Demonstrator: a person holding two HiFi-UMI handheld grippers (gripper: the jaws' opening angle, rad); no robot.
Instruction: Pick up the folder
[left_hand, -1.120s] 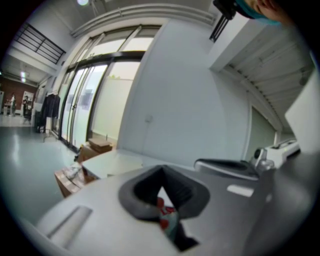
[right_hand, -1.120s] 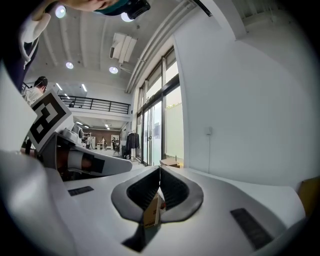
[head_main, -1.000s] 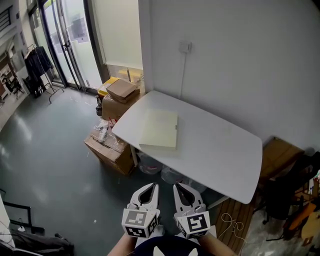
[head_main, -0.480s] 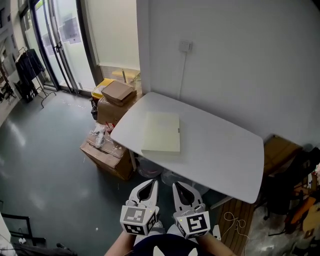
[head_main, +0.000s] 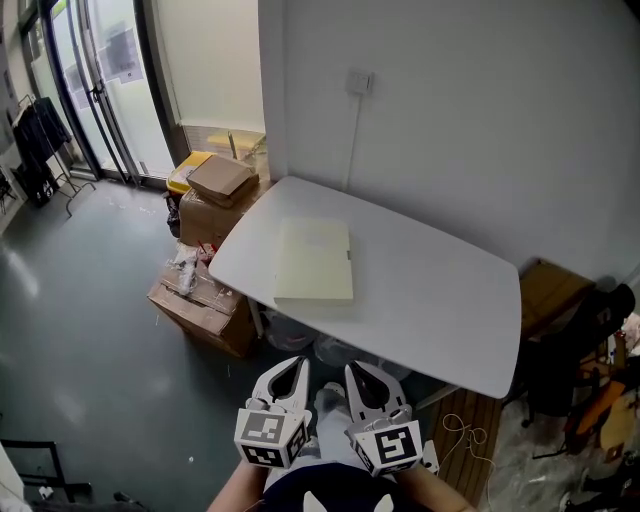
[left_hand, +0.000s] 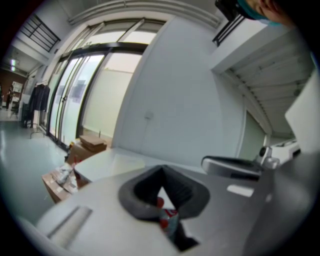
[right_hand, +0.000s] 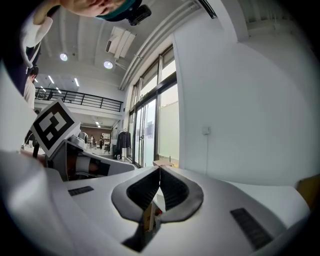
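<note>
A white, round-cornered table (head_main: 430, 300) is being shown from above, standing against a pale wall, with brown cardboard boxes (head_main: 215, 200) being kept on the grey floor at its left end. A pale yellow, flat rectangular folder (head_main: 313, 260) is lying closed on the left part of the table, its near short edge close to the table's rim and nothing touching it. A small dark mark is showing on its right edge. It is being judged light, thin and slightly flexible, with a smooth cover likely to slip. Lying flat, it is offering little to pinch, so the edge nearest the rim is being considered the best hold. The left gripper (head_main: 296, 361) and right gripper (head_main: 353, 369) are being held side by side, well short of the table, the fingers of each pressed together on nothing.
</note>
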